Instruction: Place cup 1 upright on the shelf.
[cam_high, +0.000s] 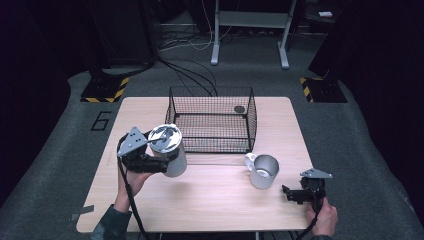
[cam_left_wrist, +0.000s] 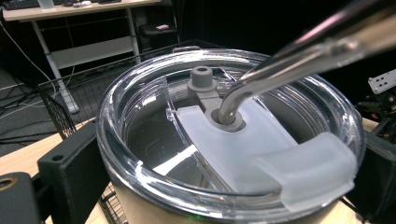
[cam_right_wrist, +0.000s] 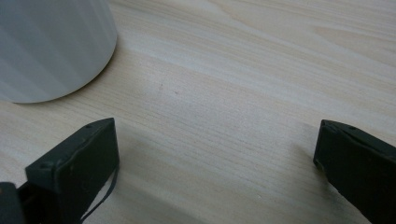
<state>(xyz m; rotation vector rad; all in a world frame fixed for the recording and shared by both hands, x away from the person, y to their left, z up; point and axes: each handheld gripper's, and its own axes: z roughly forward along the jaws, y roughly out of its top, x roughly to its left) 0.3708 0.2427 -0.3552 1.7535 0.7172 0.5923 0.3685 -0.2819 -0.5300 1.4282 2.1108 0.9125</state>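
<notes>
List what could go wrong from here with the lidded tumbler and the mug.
1. The left gripper clamps the tumbler just below its clear lid; a smooth steel wall might slip in the jaws.
2. The metal straw sticks out above the lid and could catch the wire basket rim.
3. The right gripper, open beside the mug, could knock it over.
</notes>
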